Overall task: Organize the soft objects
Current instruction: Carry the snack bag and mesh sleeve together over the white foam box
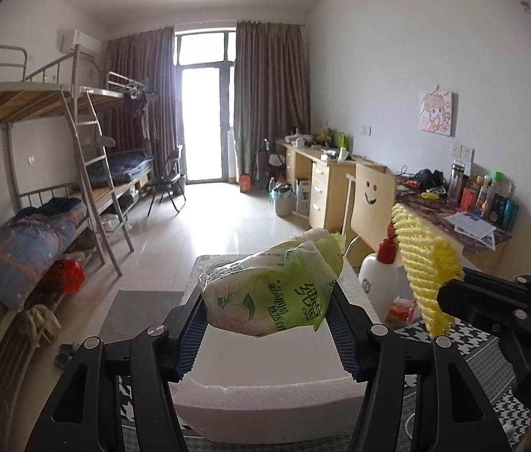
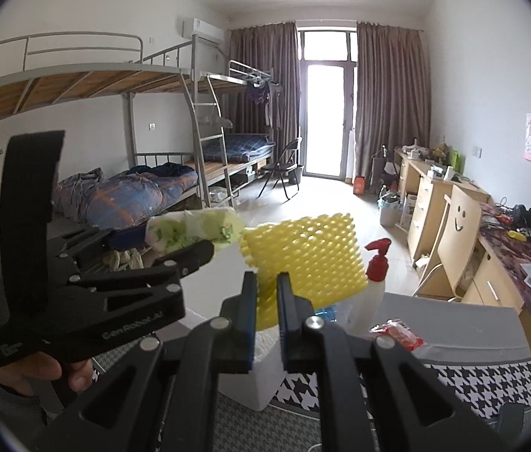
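Note:
My left gripper (image 1: 267,324) is shut on a green tissue pack (image 1: 273,286) and holds it above a white foam box (image 1: 265,388). The pack (image 2: 193,231) and the left gripper (image 2: 175,248) also show in the right wrist view, at the left. My right gripper (image 2: 267,293) is shut on a yellow foam net (image 2: 306,260) and holds it upright above the table. In the left wrist view the net (image 1: 421,263) shows at the right, with the right gripper (image 1: 450,293) behind it.
A white bottle with a red pump (image 2: 372,282) and a red packet (image 2: 401,333) stand on the houndstooth tablecloth (image 2: 484,376). A chair with a smiley face (image 1: 372,203) and a cluttered desk (image 1: 465,211) are to the right. Bunk beds (image 1: 39,188) line the left wall.

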`<state>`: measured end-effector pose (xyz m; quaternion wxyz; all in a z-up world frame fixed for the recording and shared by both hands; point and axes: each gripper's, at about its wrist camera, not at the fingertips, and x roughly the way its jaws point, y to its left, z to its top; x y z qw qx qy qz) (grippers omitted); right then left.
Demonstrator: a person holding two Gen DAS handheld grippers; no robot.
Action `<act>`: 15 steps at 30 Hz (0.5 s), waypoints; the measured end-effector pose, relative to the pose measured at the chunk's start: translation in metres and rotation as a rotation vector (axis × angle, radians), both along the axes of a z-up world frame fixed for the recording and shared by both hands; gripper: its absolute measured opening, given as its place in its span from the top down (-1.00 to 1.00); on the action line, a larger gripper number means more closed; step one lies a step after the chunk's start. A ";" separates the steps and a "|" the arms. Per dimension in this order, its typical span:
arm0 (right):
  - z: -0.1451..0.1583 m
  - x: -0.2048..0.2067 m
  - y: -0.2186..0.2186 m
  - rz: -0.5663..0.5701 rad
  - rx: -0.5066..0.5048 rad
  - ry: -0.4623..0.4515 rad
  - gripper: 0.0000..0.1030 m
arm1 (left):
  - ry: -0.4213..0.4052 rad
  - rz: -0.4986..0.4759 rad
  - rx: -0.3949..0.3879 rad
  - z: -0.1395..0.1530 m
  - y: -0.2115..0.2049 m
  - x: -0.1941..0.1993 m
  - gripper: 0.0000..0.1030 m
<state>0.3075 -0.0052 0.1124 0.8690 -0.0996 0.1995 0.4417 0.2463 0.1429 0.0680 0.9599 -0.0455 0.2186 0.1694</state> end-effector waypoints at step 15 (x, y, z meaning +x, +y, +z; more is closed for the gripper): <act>-0.001 0.012 0.013 -0.004 -0.034 0.013 0.75 | 0.079 -0.010 -0.036 -0.019 0.019 0.021 -0.60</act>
